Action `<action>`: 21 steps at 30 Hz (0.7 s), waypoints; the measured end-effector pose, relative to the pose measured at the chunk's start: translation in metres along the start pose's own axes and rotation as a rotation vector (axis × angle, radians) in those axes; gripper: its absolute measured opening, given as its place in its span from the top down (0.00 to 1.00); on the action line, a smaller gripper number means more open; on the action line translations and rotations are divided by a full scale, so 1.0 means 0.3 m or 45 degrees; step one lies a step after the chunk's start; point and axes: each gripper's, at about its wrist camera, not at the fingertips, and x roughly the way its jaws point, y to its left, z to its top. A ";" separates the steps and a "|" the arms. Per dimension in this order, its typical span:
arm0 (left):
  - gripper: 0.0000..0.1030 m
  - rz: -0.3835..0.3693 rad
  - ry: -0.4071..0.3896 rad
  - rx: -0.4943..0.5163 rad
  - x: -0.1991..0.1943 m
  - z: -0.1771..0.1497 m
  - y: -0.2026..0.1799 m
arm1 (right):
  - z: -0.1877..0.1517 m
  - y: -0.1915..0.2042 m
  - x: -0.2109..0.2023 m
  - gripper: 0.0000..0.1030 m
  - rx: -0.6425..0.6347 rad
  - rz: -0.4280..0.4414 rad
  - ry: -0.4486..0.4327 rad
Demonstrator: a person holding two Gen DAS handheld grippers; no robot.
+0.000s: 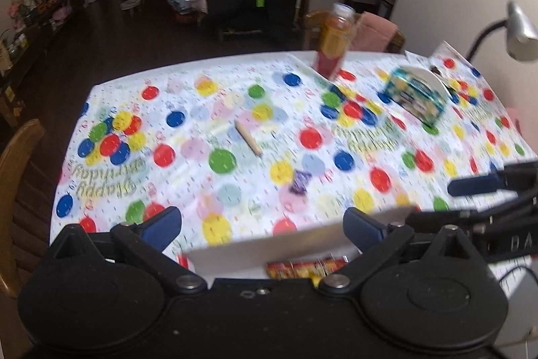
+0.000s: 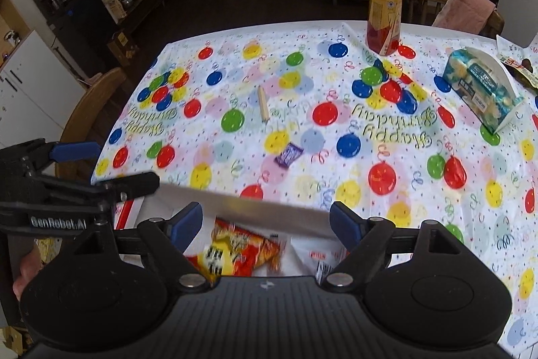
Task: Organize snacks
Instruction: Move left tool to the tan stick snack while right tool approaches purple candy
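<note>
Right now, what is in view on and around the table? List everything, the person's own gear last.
box: 1, white, near table edge under both grippers
snack bag: 1, orange-yellow, inside box
candy: 1, purple, mid-table
stick: 1, tan, mid-table beyond candy
bottle: 1, orange-red, upright at far edge
tissue pack: 1, blue-yellow, far right
tablecloth: 1, white with balloons, covers table
chairs: 2, wooden, left and far side
lamp: 1, silver, far right
left gripper: blue pads, open
right gripper: blue pads, open

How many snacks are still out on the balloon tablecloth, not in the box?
2 clearly: a purple candy near the middle, and a stick snack farther back. Dark packets at the right edge may be more; others could be hidden.
</note>
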 end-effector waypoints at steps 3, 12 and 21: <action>0.01 0.001 -0.004 -0.036 0.041 0.069 0.028 | 0.049 -0.011 0.044 0.19 0.009 -0.008 0.014; 0.01 0.034 0.032 -0.125 0.219 0.223 0.077 | 0.169 -0.062 0.227 0.19 0.056 -0.012 0.112; 0.01 0.060 0.131 -0.167 0.447 0.302 0.077 | 0.233 -0.112 0.432 0.19 0.098 -0.014 0.229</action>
